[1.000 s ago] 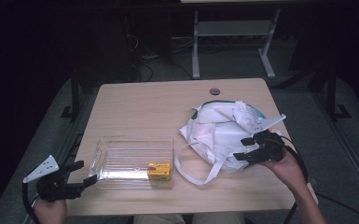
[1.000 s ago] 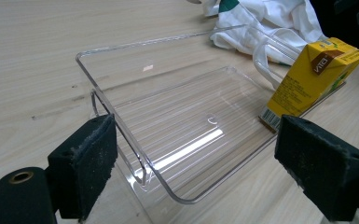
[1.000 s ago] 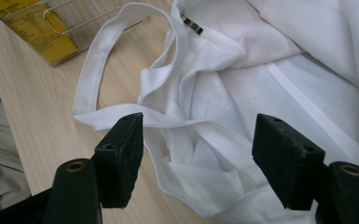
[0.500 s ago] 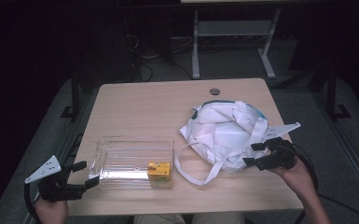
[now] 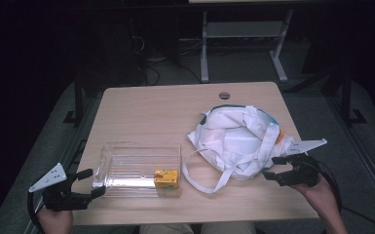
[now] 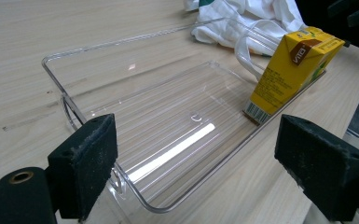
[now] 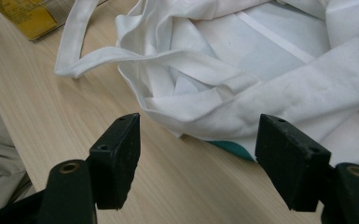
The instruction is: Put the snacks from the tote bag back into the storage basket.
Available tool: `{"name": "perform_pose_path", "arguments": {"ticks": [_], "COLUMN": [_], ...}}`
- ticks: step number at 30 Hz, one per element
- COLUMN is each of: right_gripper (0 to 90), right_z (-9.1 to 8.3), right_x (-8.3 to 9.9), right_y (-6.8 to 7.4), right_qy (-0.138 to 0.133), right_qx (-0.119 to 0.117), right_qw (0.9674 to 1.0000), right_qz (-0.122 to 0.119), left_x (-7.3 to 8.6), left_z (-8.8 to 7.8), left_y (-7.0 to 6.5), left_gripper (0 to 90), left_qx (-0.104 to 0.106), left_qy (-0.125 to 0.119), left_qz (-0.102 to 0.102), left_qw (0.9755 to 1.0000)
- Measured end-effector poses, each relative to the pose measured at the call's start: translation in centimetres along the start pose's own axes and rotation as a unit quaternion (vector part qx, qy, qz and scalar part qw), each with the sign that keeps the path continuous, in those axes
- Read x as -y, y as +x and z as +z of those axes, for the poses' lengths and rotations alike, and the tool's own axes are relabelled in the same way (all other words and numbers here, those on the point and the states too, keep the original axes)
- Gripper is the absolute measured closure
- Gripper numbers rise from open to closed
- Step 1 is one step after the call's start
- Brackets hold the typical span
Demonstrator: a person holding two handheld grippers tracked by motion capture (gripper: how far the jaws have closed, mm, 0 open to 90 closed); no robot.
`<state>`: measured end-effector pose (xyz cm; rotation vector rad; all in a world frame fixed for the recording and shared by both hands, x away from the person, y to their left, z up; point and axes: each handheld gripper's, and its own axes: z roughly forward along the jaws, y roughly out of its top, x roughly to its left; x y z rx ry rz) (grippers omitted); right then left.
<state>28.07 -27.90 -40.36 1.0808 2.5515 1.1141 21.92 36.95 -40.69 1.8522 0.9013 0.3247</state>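
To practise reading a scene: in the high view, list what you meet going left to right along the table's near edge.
Left gripper → clear plastic tray → yellow drink carton → white cloth bag → right gripper.

Carton (image 5: 166,178) stands in the tray (image 5: 126,161); bag (image 5: 238,141) lies right of it.

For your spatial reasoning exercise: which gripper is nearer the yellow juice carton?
Left. The left gripper sits at the tray's end opposite the yellow juice carton; the right gripper is beyond the white bag.
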Motion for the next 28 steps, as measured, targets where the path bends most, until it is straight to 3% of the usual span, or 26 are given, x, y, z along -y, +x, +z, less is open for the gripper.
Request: {"name": "perform_pose_path", "arguments": {"ticks": [22, 28], "right_gripper": [27.9, 26.2], "right_z": [-1.0, -0.7], "right_x": [2.9, 3.6], "right_y": [1.0, 1.8], "right_qy": [-0.027, -0.036], "right_qx": [0.017, 0.007], "right_qw": [0.9995, 0.9993], "right_qz": [0.008, 0.007], "left_x": [0.0, 0.0], "left_z": [0.2, 0.1], "left_y": [-0.3, -0.3], "left_gripper": [12.8, 12.7], "left_qx": [0.007, 0.009], "left_qy": [0.003, 0.004], "left_qz": [0.007, 0.011], "left_qw": [0.9999, 0.9999]}}
